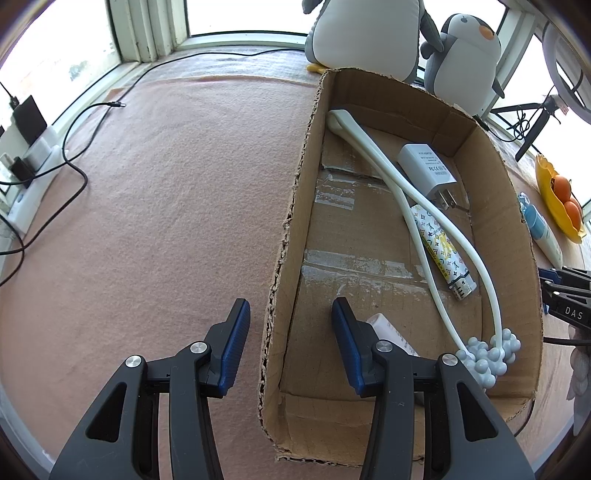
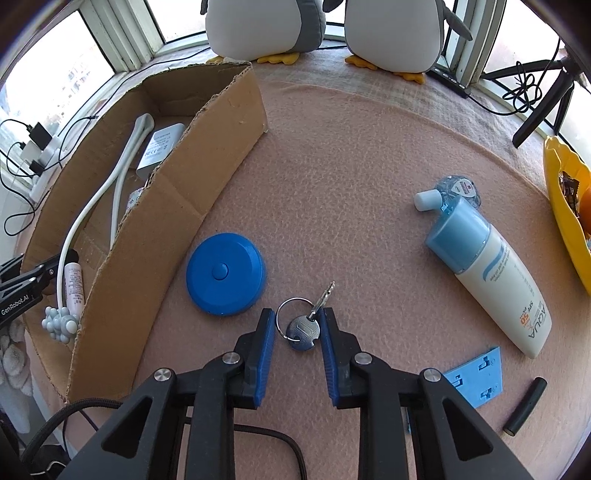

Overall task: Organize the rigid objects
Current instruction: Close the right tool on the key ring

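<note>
My right gripper [image 2: 298, 317] points down at the pink cloth with a silver key on a ring [image 2: 302, 330] lying between its blue pads. The jaws stand narrowly apart around the key head, and I see no firm press on it. A blue round disc [image 2: 225, 273] lies just left of it. My left gripper [image 1: 290, 310] is open and straddles the left wall of the cardboard box [image 1: 295, 192], touching neither side. Inside the box lie a white charger [image 1: 428, 166], a patterned lighter [image 1: 443, 251], a white ball-tipped massager [image 1: 487, 354] and a white tube [image 1: 391, 332].
On the cloth to the right lie a sunscreen bottle [image 2: 487, 273], a small blue bottle [image 2: 456, 192], a blue bracket plate [image 2: 476, 376] and a black tube [image 2: 524, 406]. A yellow fruit bowl [image 2: 557, 192] sits at the far right. Plush penguins [image 2: 258, 26] stand at the back, cables and a power strip [image 1: 33, 173] at the left.
</note>
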{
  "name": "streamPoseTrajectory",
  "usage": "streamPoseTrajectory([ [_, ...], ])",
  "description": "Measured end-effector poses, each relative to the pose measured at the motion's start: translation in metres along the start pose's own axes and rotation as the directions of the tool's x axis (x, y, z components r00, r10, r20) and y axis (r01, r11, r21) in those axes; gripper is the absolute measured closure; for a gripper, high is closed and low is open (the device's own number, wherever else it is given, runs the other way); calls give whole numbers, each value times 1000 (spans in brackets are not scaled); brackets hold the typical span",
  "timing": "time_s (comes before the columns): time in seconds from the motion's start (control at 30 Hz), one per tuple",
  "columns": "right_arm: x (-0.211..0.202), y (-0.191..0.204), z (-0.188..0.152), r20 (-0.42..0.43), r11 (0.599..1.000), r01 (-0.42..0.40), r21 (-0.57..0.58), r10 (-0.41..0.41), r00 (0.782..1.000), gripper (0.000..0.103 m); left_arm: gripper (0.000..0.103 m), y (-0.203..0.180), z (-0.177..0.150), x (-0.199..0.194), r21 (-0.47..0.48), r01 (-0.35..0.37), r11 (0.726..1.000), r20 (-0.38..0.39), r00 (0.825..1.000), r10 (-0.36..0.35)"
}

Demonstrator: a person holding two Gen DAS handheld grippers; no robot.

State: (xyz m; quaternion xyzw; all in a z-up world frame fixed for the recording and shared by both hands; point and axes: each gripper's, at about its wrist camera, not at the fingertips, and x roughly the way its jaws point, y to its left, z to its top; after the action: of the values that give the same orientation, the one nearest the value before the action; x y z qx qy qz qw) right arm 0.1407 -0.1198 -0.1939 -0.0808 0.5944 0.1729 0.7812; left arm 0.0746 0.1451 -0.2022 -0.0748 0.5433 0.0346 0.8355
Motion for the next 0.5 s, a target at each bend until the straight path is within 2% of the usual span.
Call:
streamPoseTrajectory([
  [0.5,-20,3,-2,48,1000,3,-23,-2,999,82,58,0,0,0,0,0,1000,0,1000,0],
])
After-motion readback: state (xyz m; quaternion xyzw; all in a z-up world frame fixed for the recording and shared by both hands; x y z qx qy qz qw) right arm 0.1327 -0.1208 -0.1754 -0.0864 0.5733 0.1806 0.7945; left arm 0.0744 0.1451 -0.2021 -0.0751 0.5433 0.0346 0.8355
